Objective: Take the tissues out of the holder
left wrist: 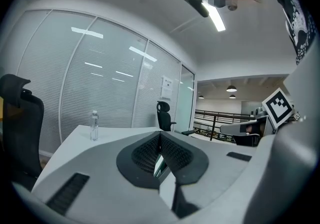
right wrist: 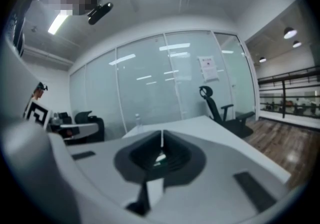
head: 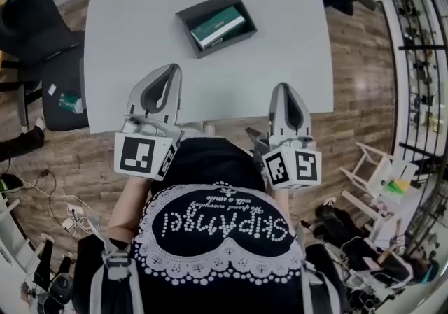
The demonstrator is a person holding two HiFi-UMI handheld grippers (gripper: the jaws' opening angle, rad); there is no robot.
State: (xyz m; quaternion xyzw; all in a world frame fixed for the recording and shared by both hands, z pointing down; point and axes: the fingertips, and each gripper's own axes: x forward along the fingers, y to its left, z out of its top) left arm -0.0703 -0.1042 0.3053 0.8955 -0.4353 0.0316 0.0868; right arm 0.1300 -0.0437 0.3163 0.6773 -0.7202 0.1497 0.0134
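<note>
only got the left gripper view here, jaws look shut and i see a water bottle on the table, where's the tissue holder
Observer: Head view shows the holder on the table, ahead of the left gripper and a bit to its right, apart from it.
Operator: anything in it
Observer: Yes, a green and white tissue pack lies inside it.
Operator: and the right gripper
Observer: Its own view shows the right gripper with jaws together and nothing between them.
</note>
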